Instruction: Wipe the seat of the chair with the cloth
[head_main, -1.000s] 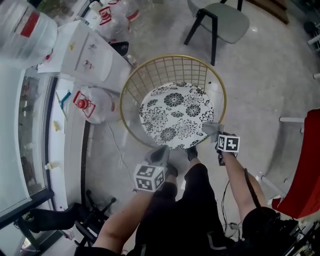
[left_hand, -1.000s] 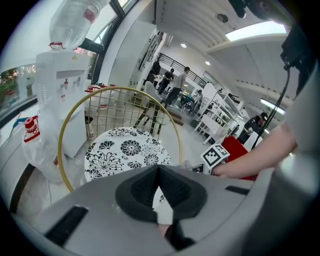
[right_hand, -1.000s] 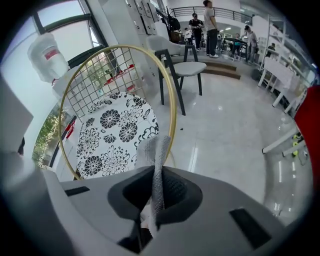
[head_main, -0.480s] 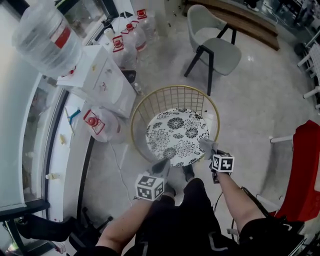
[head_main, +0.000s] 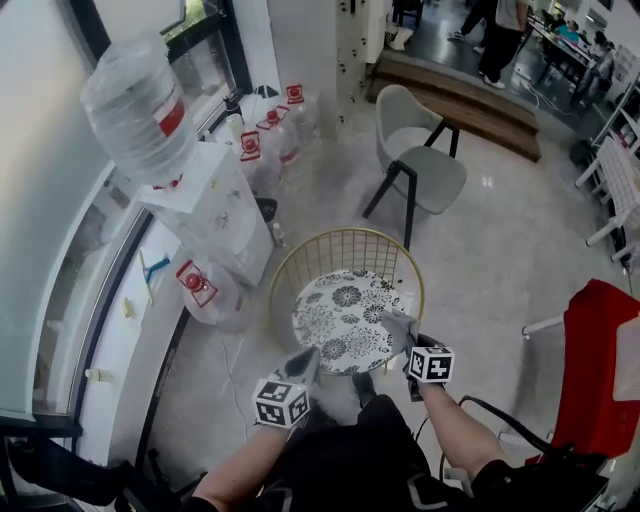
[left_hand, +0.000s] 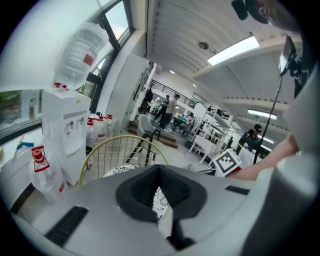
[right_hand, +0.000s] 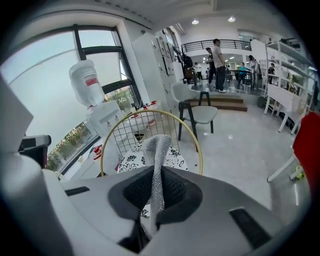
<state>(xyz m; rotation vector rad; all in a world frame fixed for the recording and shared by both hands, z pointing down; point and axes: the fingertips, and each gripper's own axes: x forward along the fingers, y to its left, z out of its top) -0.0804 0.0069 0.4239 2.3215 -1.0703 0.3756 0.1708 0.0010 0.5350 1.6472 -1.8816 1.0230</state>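
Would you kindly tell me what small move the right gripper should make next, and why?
Probably lower the right gripper so its grey cloth presses onto the floral seat cushion of the gold wire chair. The cloth is clamped in that gripper and seems to sit just above the cushion's near edge.

Rough knitted grey cloth (right_hand: 156, 150); chair (head_main: 345, 315) of shiny gold wire; glossy polished floor (head_main: 500, 260).

The seat (head_main: 345, 318) lies open along its near edge. Its gold wire back (head_main: 340, 236) fences the far edge and both sides. A water bottle (head_main: 207, 291) crowds the left, while open floor (head_main: 490, 270) lies to the right.
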